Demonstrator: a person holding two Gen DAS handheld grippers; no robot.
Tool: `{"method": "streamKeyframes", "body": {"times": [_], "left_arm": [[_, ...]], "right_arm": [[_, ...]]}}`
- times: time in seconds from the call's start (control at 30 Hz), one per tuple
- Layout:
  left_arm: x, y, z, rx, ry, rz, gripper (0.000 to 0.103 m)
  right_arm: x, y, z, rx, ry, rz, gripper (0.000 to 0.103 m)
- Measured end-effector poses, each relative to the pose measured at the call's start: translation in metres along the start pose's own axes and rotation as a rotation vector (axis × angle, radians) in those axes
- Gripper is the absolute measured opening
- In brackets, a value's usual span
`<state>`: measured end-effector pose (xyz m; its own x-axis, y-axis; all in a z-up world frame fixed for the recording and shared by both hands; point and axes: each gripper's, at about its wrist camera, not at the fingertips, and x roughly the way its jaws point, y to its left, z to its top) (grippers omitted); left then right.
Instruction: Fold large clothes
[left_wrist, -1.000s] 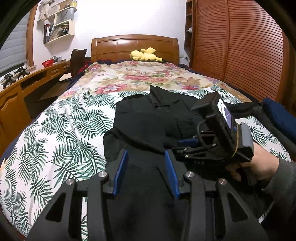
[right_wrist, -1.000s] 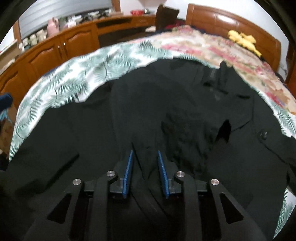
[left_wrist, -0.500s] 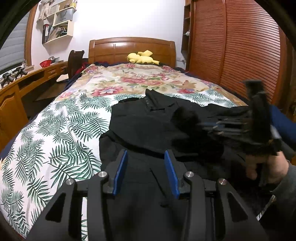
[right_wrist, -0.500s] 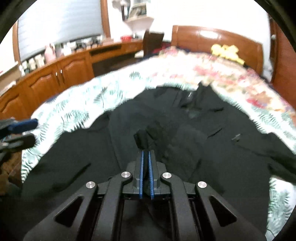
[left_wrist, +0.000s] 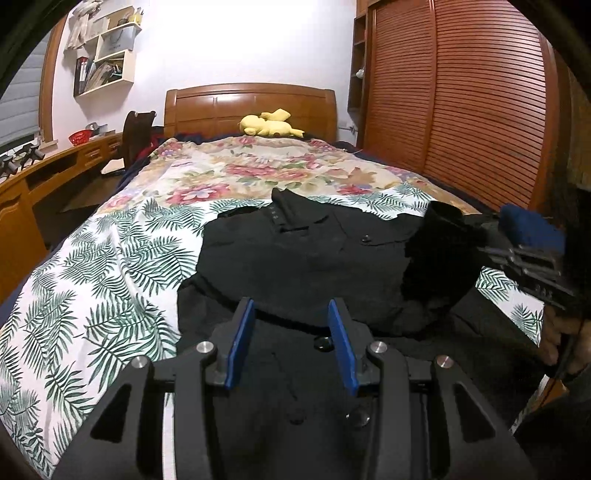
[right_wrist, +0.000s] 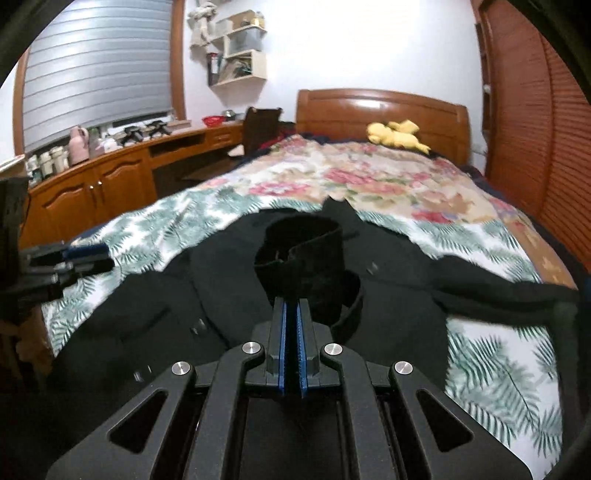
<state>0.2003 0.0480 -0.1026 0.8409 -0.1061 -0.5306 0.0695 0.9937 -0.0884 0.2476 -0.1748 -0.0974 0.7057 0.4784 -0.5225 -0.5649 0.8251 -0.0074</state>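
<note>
Bedroom setup with a big bed (left_wrist: 110, 280) covered in a palm-leaf sheet up front and a floral blanket (left_wrist: 258, 170) further back, wooden headboard (left_wrist: 251, 107) behind that, and a yellow plush toy (left_wrist: 269, 125) parked right against it. Louvered wooden wardrobe doors (left_wrist: 461, 110) run down one side, a long wooden desk (right_wrist: 110, 177) with cabinets down the other, plus wall shelves (left_wrist: 107, 66) stuffed with books and papers. On the near half of the bed lies a black button-up shirt (left_wrist: 314, 258), collar pointing toward the headboard, mostly spread flat on the leaf-print sheet. The right gripper (right_wrist: 291, 332) has its blue pads pressed together on the shirt's sleeve cuff (right_wrist: 303, 254), which is lifted clear of the shirt body with the cuff opening standing up like a little tube. The left gripper (left_wrist: 291, 336) hovers low over the shirt's lower front with its blue-padded fingers (left_wrist: 240, 339) spread wide apart and nothing between them; a couple of shirt buttons show just beneath it.
</note>
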Motion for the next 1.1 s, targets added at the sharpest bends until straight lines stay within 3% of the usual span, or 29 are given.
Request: {"method": "streamKeyframes", "body": {"times": [0.23, 0.33, 0.47, 0.5, 0.87, 0.93, 1.1], "left_arm": [[0.003, -0.023, 0.002, 0.031, -0.004, -0.022, 0.040], [0.002, -0.035, 0.003, 0.044, -0.009, -0.034, 0.040], [0.001, -0.048, 0.002, 0.051, -0.001, -0.060, 0.040], [0.001, -0.053, 0.001, 0.058, 0.005, -0.068, 0.040], [-0.006, -0.095, 0.001, 0.147, -0.002, -0.084, 0.040], [-0.005, -0.099, 0.003, 0.155, -0.002, -0.083, 0.040], [-0.002, -0.101, 0.010, 0.143, -0.009, -0.077, 0.040]], "right_arm": [[-0.035, -0.015, -0.032, 0.021, 0.024, -0.021, 0.005], [-0.047, -0.012, -0.037, 0.002, 0.012, -0.042, 0.014], [-0.059, -0.013, -0.035, -0.017, -0.031, -0.059, 0.046], [-0.060, -0.015, -0.036, -0.016, -0.042, -0.066, 0.050], [-0.014, -0.051, -0.048, 0.050, 0.067, -0.038, 0.049], [-0.005, -0.056, -0.054, 0.070, 0.130, -0.036, 0.044], [0.005, -0.049, -0.076, 0.072, 0.266, 0.088, 0.026]]}}
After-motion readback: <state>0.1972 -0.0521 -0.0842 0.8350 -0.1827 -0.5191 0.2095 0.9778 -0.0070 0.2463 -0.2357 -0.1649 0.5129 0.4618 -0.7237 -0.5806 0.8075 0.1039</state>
